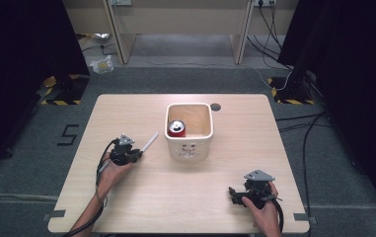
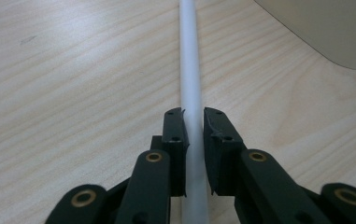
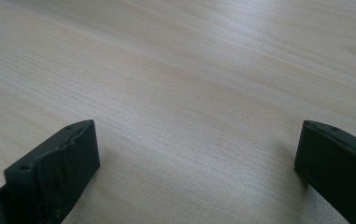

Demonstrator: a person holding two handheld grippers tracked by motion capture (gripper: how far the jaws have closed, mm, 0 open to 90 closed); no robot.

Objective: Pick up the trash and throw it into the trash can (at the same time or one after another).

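Lying lengthwise between the pads, the white tube (image 2: 189,70) seems clamped by the left claw (image 2: 194,123).

A lab – black curtains (image 1: 8,59), taped floor (image 1: 59,102), trailing cables (image 1: 304,128).

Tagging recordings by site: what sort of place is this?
Probably a lab data-collection bay: one wooden table on grey carpet, black curtains at both sides, hazard-taped stand feet and loose cables on the floor.
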